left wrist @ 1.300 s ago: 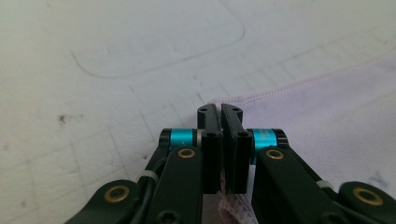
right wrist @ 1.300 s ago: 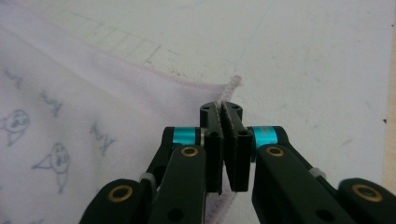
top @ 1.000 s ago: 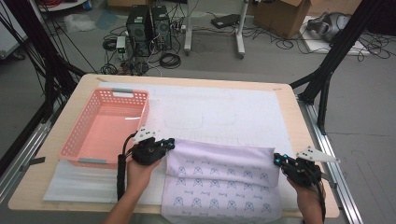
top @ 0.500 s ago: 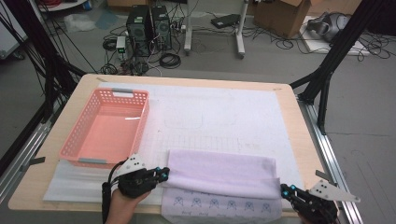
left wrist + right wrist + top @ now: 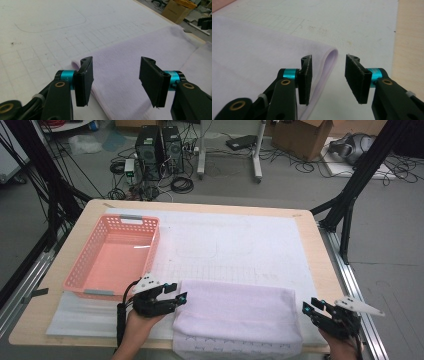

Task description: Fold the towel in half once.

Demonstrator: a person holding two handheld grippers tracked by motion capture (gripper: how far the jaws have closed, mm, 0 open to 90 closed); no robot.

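Cloth (image 5: 235, 312) is lying folded at the near edge of the table (image 5: 320, 270), beside the pink basket (image 5: 112, 257). Left gripper (image 5: 181, 296) and right gripper (image 5: 306, 307) have just been opening, jaws apart, gripping nothing, one by each end.

left tongs (image 5: 181, 298): jaws just opened, apart | right tongs (image 5: 306, 308): jaws just opened, apart

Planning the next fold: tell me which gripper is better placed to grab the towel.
Probably left. The left gripper has the towel edge between its open jaws; the right gripper stands open just off the towel's corner.
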